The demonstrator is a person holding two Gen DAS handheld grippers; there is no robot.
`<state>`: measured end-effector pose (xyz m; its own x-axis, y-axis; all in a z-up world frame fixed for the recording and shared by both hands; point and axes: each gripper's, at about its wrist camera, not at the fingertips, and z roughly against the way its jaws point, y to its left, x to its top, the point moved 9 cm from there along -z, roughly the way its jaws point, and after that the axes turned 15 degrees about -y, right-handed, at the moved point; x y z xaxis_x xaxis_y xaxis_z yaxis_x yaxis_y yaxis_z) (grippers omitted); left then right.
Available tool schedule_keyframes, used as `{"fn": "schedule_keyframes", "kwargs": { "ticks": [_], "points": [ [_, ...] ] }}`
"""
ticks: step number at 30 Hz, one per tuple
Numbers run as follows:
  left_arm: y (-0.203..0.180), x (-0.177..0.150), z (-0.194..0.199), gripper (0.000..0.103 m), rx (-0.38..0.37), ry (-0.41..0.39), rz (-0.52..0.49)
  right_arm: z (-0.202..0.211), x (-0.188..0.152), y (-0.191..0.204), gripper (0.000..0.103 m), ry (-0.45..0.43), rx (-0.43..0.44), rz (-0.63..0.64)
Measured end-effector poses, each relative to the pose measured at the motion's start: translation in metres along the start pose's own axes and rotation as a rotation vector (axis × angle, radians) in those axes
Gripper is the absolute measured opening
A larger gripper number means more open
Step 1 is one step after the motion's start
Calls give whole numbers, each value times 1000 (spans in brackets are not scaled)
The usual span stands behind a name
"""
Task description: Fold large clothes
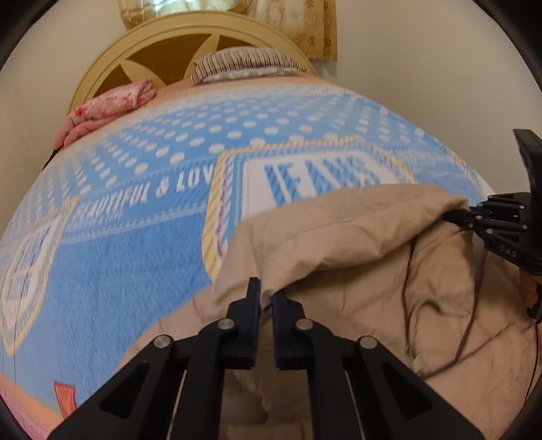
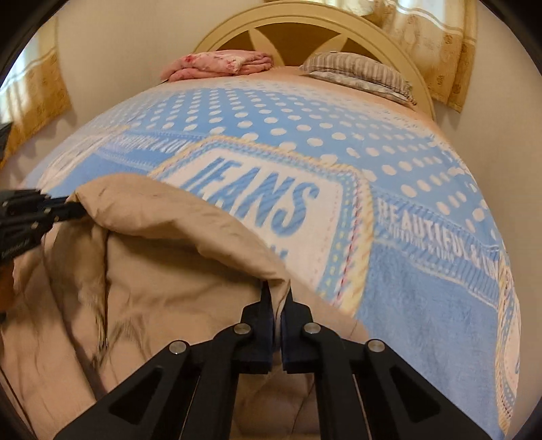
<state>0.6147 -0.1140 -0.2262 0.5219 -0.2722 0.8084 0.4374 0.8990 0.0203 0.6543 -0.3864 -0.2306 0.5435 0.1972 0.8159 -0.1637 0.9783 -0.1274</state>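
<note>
We look forward along two black two-finger grippers over a bed covered by a light blue fleece blanket point(image 1: 142, 257) with white polka dots and a white patch lettered "JEANS". At the near end of the bed lies a large beige garment of soft, thinly padded fabric point(image 1: 355, 270), rumpled and partly lifted, with dark cords trailing across its right side.

In the left wrist view, the left gripper point(image 1: 266, 298) has its jaws drawn nearly together and pinches a fold at the garment's near left edge. Far to the right in this same view, the right gripper point(image 1: 455, 215) clamps the garment's far right corner, fabric bunched at its tips.

In the right wrist view, the right gripper point(image 2: 277, 298) is closed tight on a peak of beige cloth that rises between its fingers. The left gripper point(image 2: 73, 210) shows at the left edge, gripping the garment's other corner. Between the two grips the top edge of the garment point(image 2: 169, 216) sags in a curve above the blanket point(image 2: 423, 287).

At the far end we see a cream wooden headboard point(image 2: 237, 30) with cut-out arches, a folded pink floral cloth point(image 2: 220, 62) on the left, and a grey striped pillow point(image 2: 359, 72) on the right. Yellow patterned curtains point(image 2: 440, 44) hang behind.
</note>
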Motion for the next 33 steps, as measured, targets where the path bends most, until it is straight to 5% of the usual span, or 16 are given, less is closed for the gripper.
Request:
{"fn": "schedule_keyframes", "kwargs": {
  "ticks": [8,11,13,15,19,23,25,33],
  "points": [
    [-8,-1,32,6,-71,-26,38,0,-19,-3,1,1,-21,33],
    [1,29,51,20,-64,-121,69,-1,-20,0,1,-9,-33,67],
    [8,52,54,63,-22,-174,89,-1,-20,1,1,-20,-44,94],
    [12,74,48,80,9,-230,127,1,-21,4,1,-33,-50,119],
    [8,79,5,81,87,-169,123,3,-23,4,1,-47,-41,118],
    [4,31,-37,79,230,6,21,7,-23,-1,1,-55,-30,97],
    [-3,-3,-42,79,226,68,1,7,-24,-2,1,-53,-21,81],
    [4,-20,-34,84,270,62,10,36,-15,-6,10,-84,-22,-53]
  ]
}}
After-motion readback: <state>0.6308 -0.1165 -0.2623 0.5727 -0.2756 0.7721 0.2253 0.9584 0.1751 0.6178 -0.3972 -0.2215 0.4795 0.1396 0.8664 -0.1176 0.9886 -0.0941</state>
